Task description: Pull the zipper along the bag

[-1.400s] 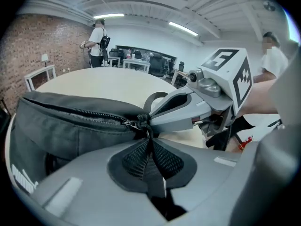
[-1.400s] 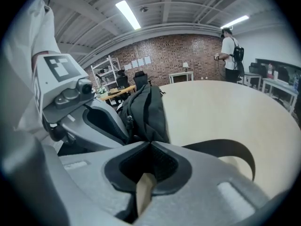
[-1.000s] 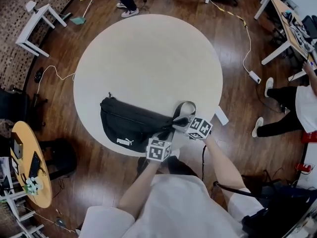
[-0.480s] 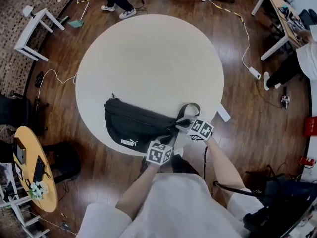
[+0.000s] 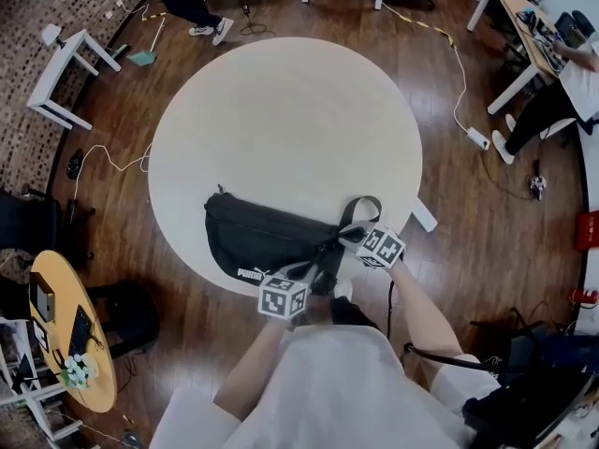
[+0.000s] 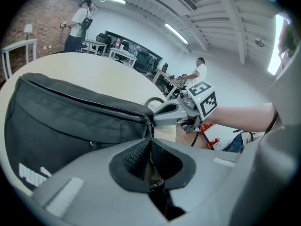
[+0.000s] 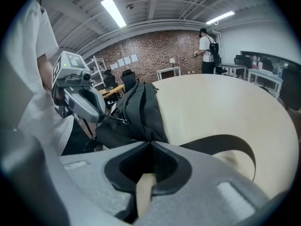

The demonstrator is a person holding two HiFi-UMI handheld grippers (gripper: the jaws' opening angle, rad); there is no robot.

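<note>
The black bag (image 5: 267, 237) is lying at the near edge of the counter (image 5: 281, 110). The left gripper (image 6: 150, 142) is pinching its fingers tight on the zipper pull (image 7: 121, 121), while the right gripper (image 7: 150, 145) is clamping the bag's end.

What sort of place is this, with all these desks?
Probably an open workshop or lab-style office. A big round table stands on a wood floor, work desks line the edges, and one side is a bare brick wall.
</note>
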